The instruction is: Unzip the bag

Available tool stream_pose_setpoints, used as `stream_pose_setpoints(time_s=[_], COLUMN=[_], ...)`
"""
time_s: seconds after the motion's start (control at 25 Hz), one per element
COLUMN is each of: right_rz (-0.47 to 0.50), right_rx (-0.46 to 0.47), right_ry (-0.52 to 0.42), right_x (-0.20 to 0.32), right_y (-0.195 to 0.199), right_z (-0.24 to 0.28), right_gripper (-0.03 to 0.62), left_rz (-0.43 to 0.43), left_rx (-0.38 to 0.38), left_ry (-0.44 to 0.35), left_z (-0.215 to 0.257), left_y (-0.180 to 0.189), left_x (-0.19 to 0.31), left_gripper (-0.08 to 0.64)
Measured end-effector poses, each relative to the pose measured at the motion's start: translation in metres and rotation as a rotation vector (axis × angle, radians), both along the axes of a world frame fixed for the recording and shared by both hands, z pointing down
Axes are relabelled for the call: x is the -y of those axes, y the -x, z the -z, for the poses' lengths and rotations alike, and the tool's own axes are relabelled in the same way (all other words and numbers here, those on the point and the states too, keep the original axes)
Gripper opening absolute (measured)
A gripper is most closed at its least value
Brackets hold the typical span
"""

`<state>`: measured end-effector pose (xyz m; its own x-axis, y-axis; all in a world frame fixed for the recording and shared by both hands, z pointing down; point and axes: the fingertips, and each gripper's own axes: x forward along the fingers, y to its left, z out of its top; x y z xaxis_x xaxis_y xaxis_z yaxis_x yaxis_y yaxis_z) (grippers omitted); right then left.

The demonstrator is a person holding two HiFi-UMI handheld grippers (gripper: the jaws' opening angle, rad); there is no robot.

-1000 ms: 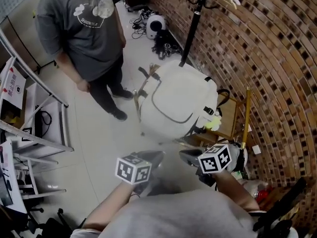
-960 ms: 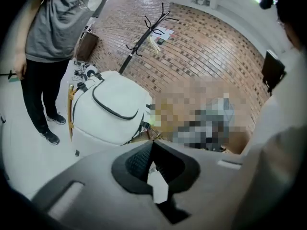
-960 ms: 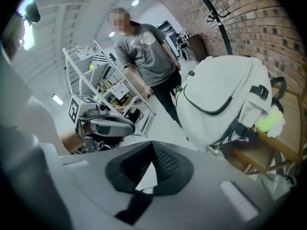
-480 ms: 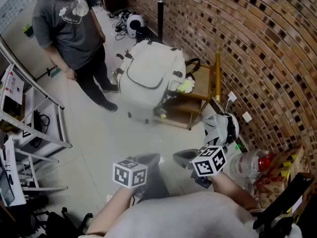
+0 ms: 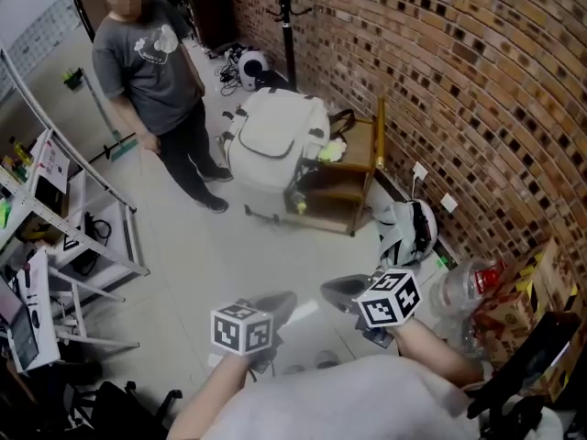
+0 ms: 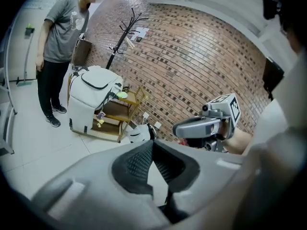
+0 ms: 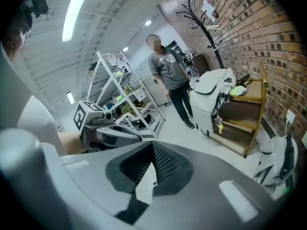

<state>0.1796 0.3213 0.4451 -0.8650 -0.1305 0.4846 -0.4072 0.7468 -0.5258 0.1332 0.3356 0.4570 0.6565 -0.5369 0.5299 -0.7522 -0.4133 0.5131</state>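
The white backpack with dark zip lines stands upright against a low wooden stand by the brick wall, several steps ahead of me. It also shows in the left gripper view and the right gripper view. Both grippers hang low and close to my body, far from the bag. My left gripper is shut, its pads meeting at the tips with nothing between them. Beside it, my right gripper is shut and empty too.
A person in a grey T-shirt stands left of the bag. A white helmet lies on the floor near the wall. A metal rack fills the left side, a coat stand rises behind the bag, and bags and boxes sit at right.
The bag now sits farther off and higher in the head view, as my view has pulled back and swung. Both grippers stay low and shut.
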Motion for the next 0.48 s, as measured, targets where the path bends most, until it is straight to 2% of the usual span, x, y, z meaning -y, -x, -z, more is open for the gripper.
stream_pose_setpoints(time_s=[0.2, 0.48], right_rz=[-0.035, -0.086], right_rx=[-0.018, -0.018], right_ry=[-0.008, -0.036], right_x=[-0.040, -0.102], right_y=[0.007, 0.039], right_z=[-0.004, -0.002], right_gripper=[0.001, 0.002], left_rz=[-0.038, -0.092], left_rx=[0.006, 0.028], left_ry=[-0.029, -0.073], left_z=[0.005, 0.015], left_y=[0.010, 0.042], left_x=[-0.033, -0.091], left_gripper=[0.002, 0.002])
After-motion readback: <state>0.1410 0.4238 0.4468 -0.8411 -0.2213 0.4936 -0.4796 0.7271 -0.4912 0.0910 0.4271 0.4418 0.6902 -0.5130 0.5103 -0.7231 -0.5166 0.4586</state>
